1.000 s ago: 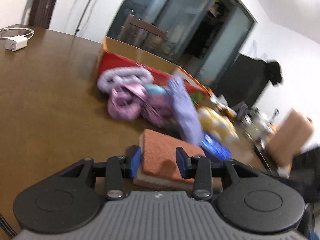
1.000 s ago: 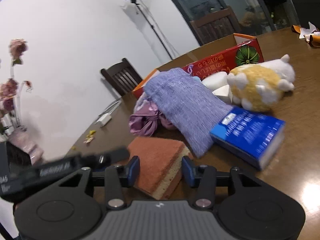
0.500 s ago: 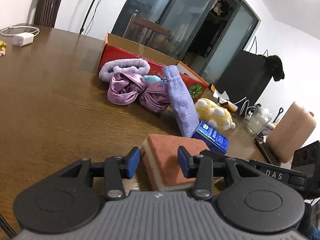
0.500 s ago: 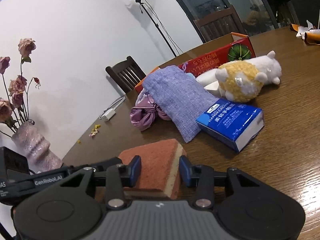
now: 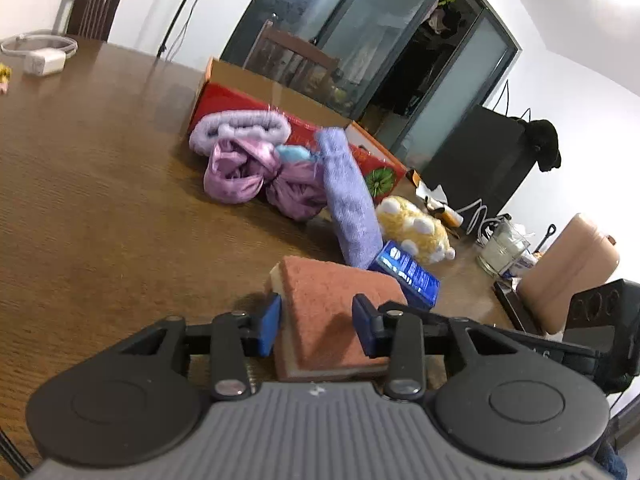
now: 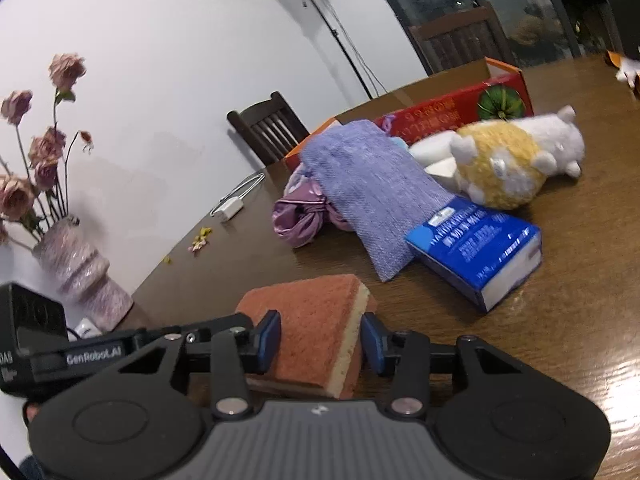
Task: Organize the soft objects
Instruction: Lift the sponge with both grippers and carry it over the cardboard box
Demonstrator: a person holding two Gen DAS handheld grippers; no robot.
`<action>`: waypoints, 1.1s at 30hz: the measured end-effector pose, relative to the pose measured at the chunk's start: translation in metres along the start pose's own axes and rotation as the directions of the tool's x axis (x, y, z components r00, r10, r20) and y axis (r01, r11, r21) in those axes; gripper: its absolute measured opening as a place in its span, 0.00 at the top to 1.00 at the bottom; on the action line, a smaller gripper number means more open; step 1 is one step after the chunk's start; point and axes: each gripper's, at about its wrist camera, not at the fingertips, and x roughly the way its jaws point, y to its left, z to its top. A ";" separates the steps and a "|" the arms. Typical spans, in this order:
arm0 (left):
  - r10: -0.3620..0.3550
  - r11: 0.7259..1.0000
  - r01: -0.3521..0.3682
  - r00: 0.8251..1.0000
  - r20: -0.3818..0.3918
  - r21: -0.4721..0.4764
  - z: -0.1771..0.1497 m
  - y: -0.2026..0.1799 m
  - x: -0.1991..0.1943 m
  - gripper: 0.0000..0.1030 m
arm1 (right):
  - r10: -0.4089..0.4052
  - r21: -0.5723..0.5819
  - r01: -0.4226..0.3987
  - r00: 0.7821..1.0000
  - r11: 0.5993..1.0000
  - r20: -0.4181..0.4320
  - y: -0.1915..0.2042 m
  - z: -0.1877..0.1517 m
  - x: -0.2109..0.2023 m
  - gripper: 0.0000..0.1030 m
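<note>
— Both claws are on that sponge (image 5: 332,312), aren't they?

— Looks so. From the left wrist view the left claw (image 5: 316,326) has it between its blue pads, low in the middle of the frame; the left pad touches the pale foam edge, and the right pad (image 5: 365,330) presses into the rust top. The jaws are closing a touch. The right claw (image 6: 320,338) pinches the same sponge (image 6: 316,332) from its side, clenched on it.

— So what could go wrong?

— Two grips on one squashy block. If either hand pulls away first, I'd guess it twists out or tears free of the other.

— And the red box (image 5: 304,128)?

— Upper middle of the frame, well beyond the pile. The purple towel (image 5: 350,200), the satin cloth (image 5: 240,176), the plush toy (image 5: 416,230) and the blue tissue pack (image 5: 408,276) all lie on the surface (image 5: 100,200) between. A low carry could drag the sponge into that pack or snag the towel.
</note>
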 end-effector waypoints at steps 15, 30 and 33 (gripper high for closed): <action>-0.034 0.999 0.027 0.986 0.166 0.046 0.120 -0.040 0.006 0.62 | 0.064 -0.096 -0.053 0.991 0.994 0.118 0.022 0.123 -0.008 0.60; 0.021 1.000 -0.022 0.989 0.145 0.008 0.289 0.009 0.153 0.61 | 0.049 0.011 -0.050 0.996 0.999 0.068 -0.018 0.300 0.135 0.60; 0.064 0.997 -0.059 0.994 0.094 -0.058 0.308 0.039 0.195 0.61 | 0.007 0.038 -0.008 1.000 0.999 0.023 -0.033 0.324 0.180 0.62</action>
